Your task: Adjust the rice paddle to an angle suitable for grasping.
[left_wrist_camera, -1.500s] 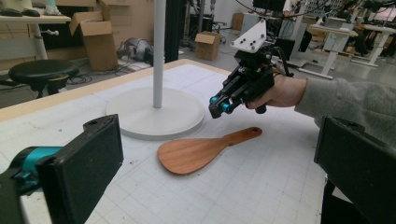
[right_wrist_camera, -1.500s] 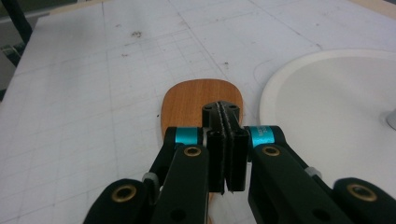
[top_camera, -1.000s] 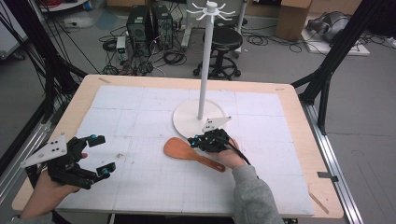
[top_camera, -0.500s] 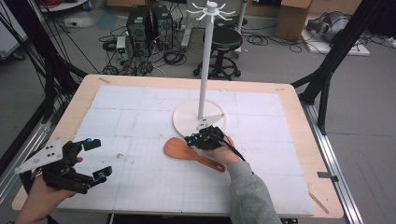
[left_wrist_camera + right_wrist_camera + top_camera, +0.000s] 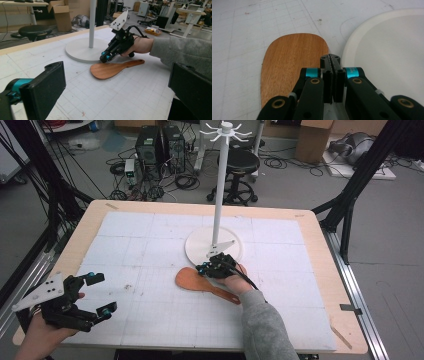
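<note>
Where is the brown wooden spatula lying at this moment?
In the high view, the brown wooden spatula lies flat on the white gridded mat, near the table's middle, just in front of the white round stand base, with the shut right gripper beside its blade.

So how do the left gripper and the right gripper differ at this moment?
The left gripper has its fingers spread wide, with nothing between them; the right gripper has its fingers pressed together, also holding nothing. The left gripper sits at the table's near left corner, far from the wooden spatula; the right gripper sits just over the spatula's edge, beside the white stand base. Both are black with teal accents.
</note>
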`<action>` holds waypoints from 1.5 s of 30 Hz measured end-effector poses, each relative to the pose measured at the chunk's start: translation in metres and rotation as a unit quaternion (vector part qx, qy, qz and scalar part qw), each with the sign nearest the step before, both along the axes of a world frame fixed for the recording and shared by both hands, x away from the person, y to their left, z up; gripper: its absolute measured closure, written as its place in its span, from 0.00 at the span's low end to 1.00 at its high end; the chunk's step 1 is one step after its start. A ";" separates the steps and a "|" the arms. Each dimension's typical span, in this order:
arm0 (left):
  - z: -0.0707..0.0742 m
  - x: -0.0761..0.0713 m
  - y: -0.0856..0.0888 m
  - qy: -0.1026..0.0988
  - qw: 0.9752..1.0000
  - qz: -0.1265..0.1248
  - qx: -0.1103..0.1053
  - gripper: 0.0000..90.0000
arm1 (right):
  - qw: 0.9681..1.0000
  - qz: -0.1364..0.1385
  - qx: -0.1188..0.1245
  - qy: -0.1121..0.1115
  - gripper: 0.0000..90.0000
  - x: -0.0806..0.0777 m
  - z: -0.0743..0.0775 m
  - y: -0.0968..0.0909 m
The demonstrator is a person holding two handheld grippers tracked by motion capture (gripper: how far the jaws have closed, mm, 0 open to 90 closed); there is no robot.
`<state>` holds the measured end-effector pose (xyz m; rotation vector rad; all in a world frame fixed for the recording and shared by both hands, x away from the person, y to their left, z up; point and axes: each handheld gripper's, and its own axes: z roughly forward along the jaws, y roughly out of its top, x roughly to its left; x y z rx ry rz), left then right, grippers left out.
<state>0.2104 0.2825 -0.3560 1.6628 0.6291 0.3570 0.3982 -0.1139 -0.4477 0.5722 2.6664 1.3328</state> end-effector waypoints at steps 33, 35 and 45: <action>0.000 0.000 -0.001 -0.002 1.000 0.000 0.005 0.02 | 0.994 0.097 -0.041 0.014 0.99 -0.026 0.002 0.030; 0.001 0.000 -0.003 -0.005 1.000 -0.005 0.009 0.02 | 0.993 0.106 -0.039 0.023 0.99 -0.027 0.002 0.031; 0.001 0.005 -0.009 -0.005 1.000 -0.011 0.012 0.02 | 0.990 0.133 -0.048 0.024 0.99 -0.042 0.004 0.038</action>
